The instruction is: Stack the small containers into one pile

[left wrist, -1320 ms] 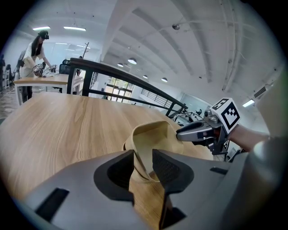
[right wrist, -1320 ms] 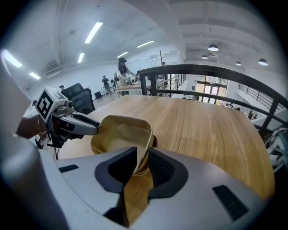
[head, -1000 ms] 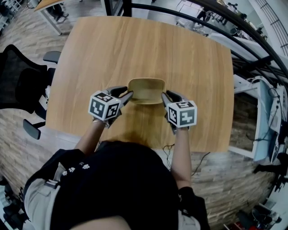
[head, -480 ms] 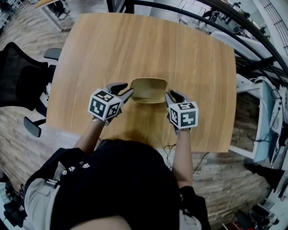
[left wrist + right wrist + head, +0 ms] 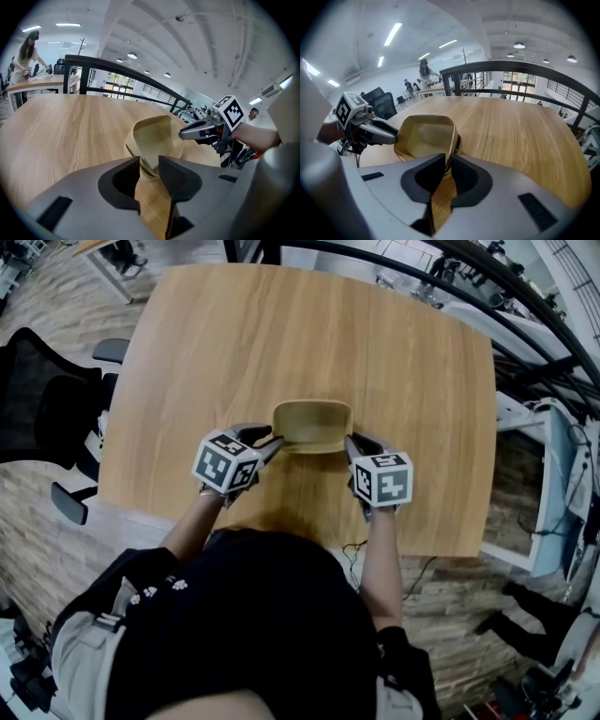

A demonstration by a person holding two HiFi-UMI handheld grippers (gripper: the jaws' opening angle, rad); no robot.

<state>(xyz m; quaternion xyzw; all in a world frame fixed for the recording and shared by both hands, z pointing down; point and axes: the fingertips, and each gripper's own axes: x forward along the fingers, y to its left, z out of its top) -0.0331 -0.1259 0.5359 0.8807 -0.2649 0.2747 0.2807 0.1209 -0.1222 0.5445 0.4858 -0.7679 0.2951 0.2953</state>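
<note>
A tan rectangular container point(image 5: 311, 423) sits near the front middle of the wooden table point(image 5: 281, 324). Its rim looks layered, as if more than one is nested. My left gripper point(image 5: 271, 441) is shut on the left rim; in the left gripper view the container point(image 5: 157, 136) fills the gap between my left gripper's point(image 5: 149, 165) pads. My right gripper point(image 5: 348, 441) holds the right rim. Its jaws have just been closing, and in the right gripper view the container's point(image 5: 423, 135) wall is pinched in my right gripper point(image 5: 446, 161).
A black office chair point(image 5: 37, 399) stands off the table's left edge. A dark railing point(image 5: 394, 257) curves behind the far edge. A white desk point(image 5: 553, 484) is at the right. The table's front edge point(image 5: 281, 535) lies just behind both grippers.
Both grippers have sunk slightly, the left one also shifting a little towards the container. The container stays in about the same spot.
</note>
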